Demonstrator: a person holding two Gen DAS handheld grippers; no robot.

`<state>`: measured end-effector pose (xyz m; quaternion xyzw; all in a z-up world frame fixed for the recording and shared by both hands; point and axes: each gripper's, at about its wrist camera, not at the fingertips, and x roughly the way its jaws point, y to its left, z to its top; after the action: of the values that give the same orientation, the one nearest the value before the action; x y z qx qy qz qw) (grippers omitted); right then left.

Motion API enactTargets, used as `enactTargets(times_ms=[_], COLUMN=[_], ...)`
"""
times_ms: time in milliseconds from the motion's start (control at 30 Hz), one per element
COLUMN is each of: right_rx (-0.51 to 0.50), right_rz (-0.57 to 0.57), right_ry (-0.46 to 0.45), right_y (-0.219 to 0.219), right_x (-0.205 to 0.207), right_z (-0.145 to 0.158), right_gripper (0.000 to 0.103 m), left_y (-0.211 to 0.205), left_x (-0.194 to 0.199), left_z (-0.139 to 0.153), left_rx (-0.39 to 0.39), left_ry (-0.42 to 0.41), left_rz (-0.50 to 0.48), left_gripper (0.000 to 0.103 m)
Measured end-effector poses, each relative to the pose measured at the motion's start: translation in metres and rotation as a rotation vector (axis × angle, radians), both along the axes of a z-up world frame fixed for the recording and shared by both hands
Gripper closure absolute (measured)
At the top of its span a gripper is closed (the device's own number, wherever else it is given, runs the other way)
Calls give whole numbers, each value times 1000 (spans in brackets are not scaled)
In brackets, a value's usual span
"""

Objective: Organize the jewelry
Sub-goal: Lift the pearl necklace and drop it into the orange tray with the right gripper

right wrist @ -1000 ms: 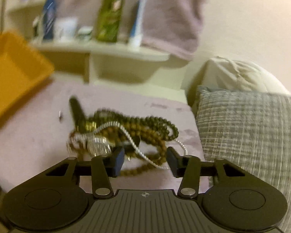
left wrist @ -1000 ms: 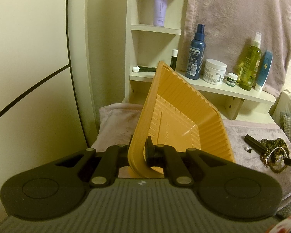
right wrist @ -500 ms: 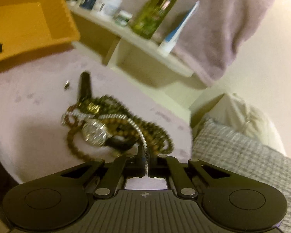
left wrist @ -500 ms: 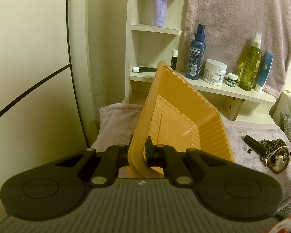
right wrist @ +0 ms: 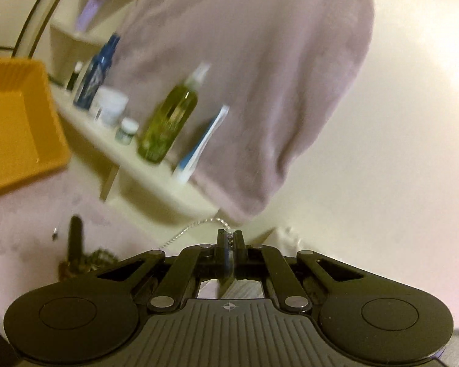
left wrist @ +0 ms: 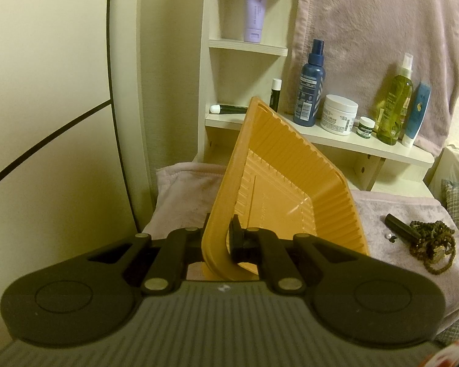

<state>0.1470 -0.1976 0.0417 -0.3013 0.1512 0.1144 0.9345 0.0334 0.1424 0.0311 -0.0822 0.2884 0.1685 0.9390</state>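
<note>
mid pick-and-drop: right hand-held gripper [right wrist: 229,240] clamped on silver chain [right wrist: 192,226], lifting it clear of bead pile [left wrist: 434,244]. left hand-held gripper [left wrist: 220,241] pinching tilted orange tray [left wrist: 290,183] rim. next: carry chain left over tray, release.

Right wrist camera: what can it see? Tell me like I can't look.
The right gripper is shut on a thin silver chain that trails down to the left. Behind it, blurry, a shelf holds bottles, with a yellow tray at the left.
</note>
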Motion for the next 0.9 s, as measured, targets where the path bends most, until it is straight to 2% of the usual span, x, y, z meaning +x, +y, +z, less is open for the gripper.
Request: enactTargets(times_ms=[500,733,900], right_rx=[11,86,161], right_rz=[92,200,344], right_ry=[-136,-119,-56], right_y=[20,47,81], right_x=[-17,-29,-29], right_z=[64,84,95], right_gripper=[101,101,101], left_y=[0,0,0], left_x=[0,0,-1], left_z=[0,-1,-1], left_rx=[-8,-11,-13], left_ry=[-9,-9,-8], left_rz=[1,0,-2], left_gripper=[96,96,96])
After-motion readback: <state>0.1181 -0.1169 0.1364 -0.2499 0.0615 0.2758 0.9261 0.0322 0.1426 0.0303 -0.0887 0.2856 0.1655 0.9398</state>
